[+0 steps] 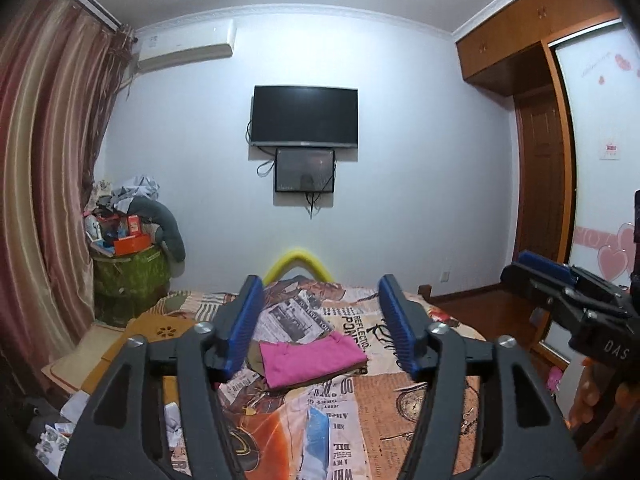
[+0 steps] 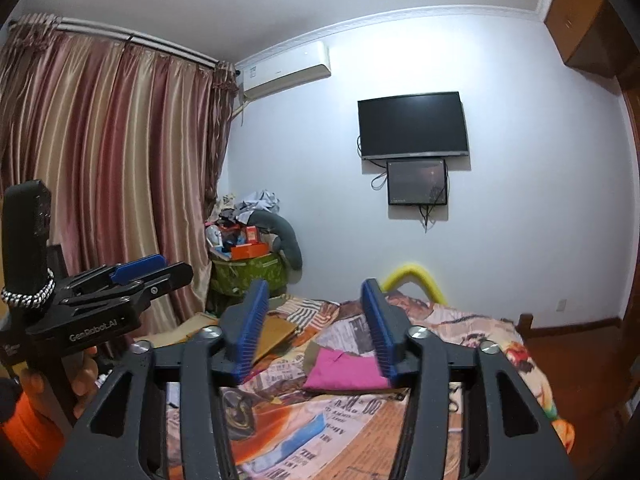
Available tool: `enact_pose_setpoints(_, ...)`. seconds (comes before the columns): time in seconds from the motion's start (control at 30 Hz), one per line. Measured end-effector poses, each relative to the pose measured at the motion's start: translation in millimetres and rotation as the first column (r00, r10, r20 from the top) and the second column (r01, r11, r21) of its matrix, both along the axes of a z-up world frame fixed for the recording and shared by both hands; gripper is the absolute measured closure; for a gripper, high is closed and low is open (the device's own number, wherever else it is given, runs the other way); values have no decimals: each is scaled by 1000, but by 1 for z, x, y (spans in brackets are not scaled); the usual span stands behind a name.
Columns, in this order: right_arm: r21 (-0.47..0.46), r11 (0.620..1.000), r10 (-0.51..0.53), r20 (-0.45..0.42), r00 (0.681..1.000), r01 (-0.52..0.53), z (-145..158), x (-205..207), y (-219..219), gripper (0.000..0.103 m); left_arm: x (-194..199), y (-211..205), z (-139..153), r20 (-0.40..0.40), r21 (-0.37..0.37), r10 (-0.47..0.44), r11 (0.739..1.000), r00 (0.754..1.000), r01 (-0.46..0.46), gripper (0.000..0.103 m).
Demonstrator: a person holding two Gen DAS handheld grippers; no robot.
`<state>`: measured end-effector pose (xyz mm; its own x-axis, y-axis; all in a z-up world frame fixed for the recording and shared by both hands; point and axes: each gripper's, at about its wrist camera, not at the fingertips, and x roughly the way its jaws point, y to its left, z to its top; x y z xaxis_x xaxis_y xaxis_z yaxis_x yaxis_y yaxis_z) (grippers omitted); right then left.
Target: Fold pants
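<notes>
The pink pants (image 1: pixel 310 362) lie folded into a flat rectangle on the bed (image 1: pixel 420 412), on top of a brown-olive cloth whose edge shows beneath them. My left gripper (image 1: pixel 320 320) is raised well above and short of the pants, open, with nothing between its blue pads (image 1: pixel 244 328). In the right wrist view the same pink pants (image 2: pixel 346 372) rest on the patterned bedspread (image 2: pixel 352 420). My right gripper (image 2: pixel 316 328) also hangs above them, open and empty. Each gripper shows at the edge of the other's view: the right gripper (image 1: pixel 560 284) and the left gripper (image 2: pixel 132 276).
A yellow padded footboard (image 1: pixel 298 264) ends the bed at the far side. A green bin heaped with boxes and clothes (image 1: pixel 128 248) stands by the curtain (image 1: pixel 48 184). Cardboard and a mat (image 1: pixel 132 340) lie on the bed's left side. A wardrobe and door (image 1: pixel 544 184) stand on the right.
</notes>
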<state>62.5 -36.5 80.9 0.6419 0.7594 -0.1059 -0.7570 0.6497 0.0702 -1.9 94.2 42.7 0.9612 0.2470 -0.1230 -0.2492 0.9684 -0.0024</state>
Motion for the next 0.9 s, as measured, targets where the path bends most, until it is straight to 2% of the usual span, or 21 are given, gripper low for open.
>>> enact_pose_setpoints(0.03, 5, 1000, -9, -6, 1000, 9, -1, 0, -2, 35, -4, -2, 0, 13, 8, 9, 1000, 1000, -9, 30)
enact_pose_setpoints(0.1, 20, 999, -40, 3, 999, 40, -2, -4, -7, 28, -10, -4, -1, 27, 11, 17, 1000, 999, -17, 19)
enact_pose_setpoints(0.17, 6, 999, -53, 3, 999, 53, -2, -8, -8, 28, -13, -5, -2, 26, 8, 15, 1000, 1000, -15, 7)
enact_pose_setpoints(0.3, 5, 998, -57, 3, 998, 57, 0, -7, -7, 12, -18, -8, -3, 27, 23, 34, 999, 999, -35, 3)
enact_pose_setpoints(0.4, 10, 997, -81, 23, 996, 81, -1, -15, -10, 2, -21, -6, -4, 24, 2, 33, 999, 999, -33, 0)
enact_pose_setpoints(0.9, -9, 996, -87, 19, 996, 87, -8, -19, -11, 1, -19, -3, -9, 5, -7, 32, 999, 999, -32, 0)
